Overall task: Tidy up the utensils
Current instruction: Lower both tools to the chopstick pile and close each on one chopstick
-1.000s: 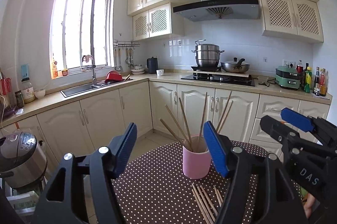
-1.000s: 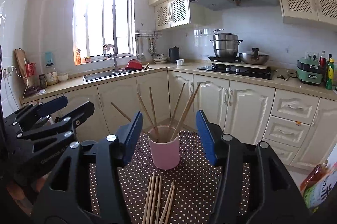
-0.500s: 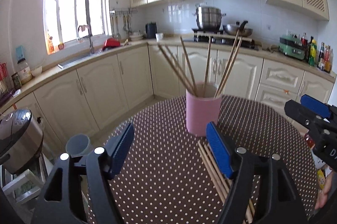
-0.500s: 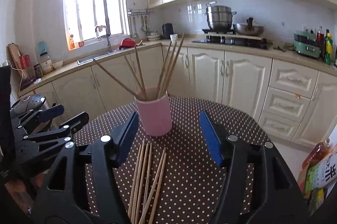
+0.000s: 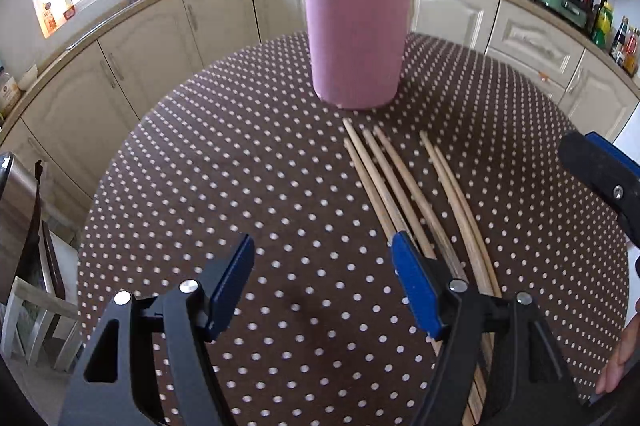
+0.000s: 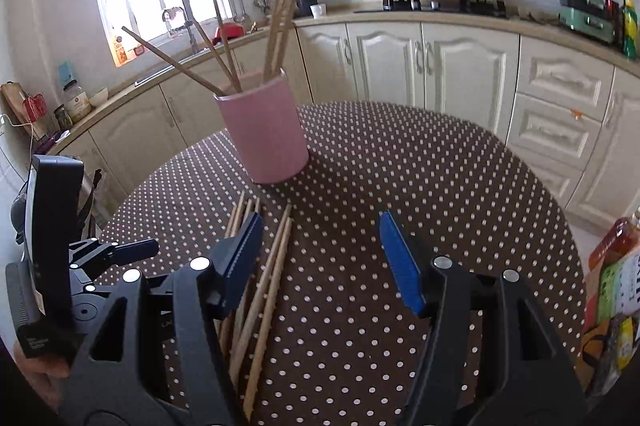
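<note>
Wooden chopsticks (image 5: 404, 186), pale and slender, lie side by side on the brown polka-dot tablecloth (image 5: 240, 166) just before a pink cup (image 5: 356, 38) holding more chopsticks. Left gripper (image 5: 322, 282) and right gripper (image 6: 320, 258) hover with jaws spread, grasping nothing.
</note>
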The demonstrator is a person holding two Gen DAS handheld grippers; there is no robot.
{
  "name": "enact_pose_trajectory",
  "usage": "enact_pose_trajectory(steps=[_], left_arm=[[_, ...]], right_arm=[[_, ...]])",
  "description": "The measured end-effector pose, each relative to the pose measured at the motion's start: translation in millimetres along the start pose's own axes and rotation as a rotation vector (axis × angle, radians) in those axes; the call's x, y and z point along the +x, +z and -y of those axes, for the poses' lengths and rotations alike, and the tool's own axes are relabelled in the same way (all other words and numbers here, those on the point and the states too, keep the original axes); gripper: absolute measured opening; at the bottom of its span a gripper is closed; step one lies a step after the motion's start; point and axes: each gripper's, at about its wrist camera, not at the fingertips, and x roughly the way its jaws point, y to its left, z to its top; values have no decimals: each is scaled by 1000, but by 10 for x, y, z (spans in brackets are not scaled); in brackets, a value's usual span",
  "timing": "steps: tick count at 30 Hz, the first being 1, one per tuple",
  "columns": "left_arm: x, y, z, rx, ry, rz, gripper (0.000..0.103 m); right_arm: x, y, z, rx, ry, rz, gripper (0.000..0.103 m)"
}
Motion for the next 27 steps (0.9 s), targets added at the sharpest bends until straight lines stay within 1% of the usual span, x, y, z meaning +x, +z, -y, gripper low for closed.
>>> enact_pose_trajectory(steps=[3,10,15,17,19,21,24,27], left_arm=[[54,-3,25,8,10,3,70],[118,149,56,-1,5,-10,70],[127,184,44,-14,-18,-18,70],[103,191,45,-16,-22,-10,70],[127,175,93,8,2,-14,70],[131,187,111,16,5,-5,70],[145,228,158,-6,15,-18,70],[206,314,192,-39,14,-54,70]], right_arm=[[59,-29,53,11,4,-14,61],[167,-81,125,34,23,-37,61],[210,-62,179,53,38,-44,61],[217,-63,193,56,43,-46,61],[222,-61,214,62,46,-48,61],[228,-67,243,73,48,-52,61],[226,-72,250,78,49,-51,61],[228,-76,264,80,50,-54,61]])
